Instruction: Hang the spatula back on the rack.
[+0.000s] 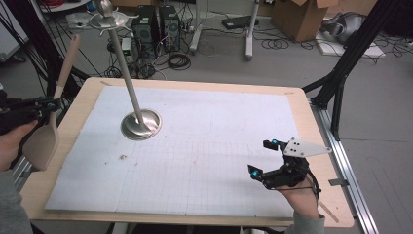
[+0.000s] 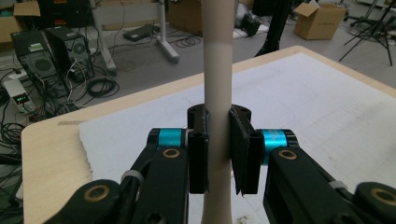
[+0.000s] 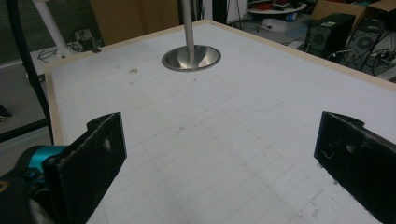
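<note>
A beige spatula [image 1: 51, 114] hangs over the table's left edge, handle up and blade down. My left gripper [image 1: 51, 105] is shut on its handle; in the left gripper view the beige handle [image 2: 218, 70] runs upright between the two black pads [image 2: 243, 144]. A metal stand [image 1: 140, 123] with a round base, a tall pole and hooks at its top [image 1: 108, 18] sits on the white mat; its base [image 3: 191, 58] also appears in the right gripper view. My right gripper [image 1: 265, 158] rests open near the front right of the table, nothing between its jaws [image 3: 219, 154].
A white gridded mat [image 1: 204, 146] covers the wooden table [image 1: 319, 146]. Beyond the far edge are computer towers [image 1: 156, 24], cables and cardboard boxes [image 1: 299, 17] on the floor. A black tripod leg [image 1: 350, 53] stands at the right.
</note>
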`<control>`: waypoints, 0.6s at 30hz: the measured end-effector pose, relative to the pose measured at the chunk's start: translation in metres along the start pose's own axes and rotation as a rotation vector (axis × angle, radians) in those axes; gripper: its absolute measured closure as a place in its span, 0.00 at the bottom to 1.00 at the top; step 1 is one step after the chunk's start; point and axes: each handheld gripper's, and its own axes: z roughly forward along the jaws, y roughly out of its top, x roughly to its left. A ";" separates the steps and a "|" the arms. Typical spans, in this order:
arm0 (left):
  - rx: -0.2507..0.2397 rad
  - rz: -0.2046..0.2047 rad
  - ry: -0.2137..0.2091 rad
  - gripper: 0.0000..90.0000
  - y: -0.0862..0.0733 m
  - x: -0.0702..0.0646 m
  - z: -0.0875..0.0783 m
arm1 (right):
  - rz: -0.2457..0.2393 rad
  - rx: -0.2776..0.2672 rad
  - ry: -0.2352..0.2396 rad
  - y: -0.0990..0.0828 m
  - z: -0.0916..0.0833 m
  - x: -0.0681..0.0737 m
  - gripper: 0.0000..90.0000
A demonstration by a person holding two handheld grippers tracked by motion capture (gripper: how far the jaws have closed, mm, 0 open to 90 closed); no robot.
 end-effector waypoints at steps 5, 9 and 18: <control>-0.024 -0.009 -0.005 0.87 0.001 0.002 -0.002 | -0.003 0.004 -0.001 0.000 0.000 0.000 0.01; -0.030 -0.008 -0.005 0.87 0.005 0.003 -0.005 | -0.002 0.002 -0.003 -0.001 -0.001 0.000 0.01; -0.042 -0.002 -0.015 0.87 0.012 0.000 -0.005 | -0.004 0.004 -0.011 -0.003 -0.002 0.000 0.01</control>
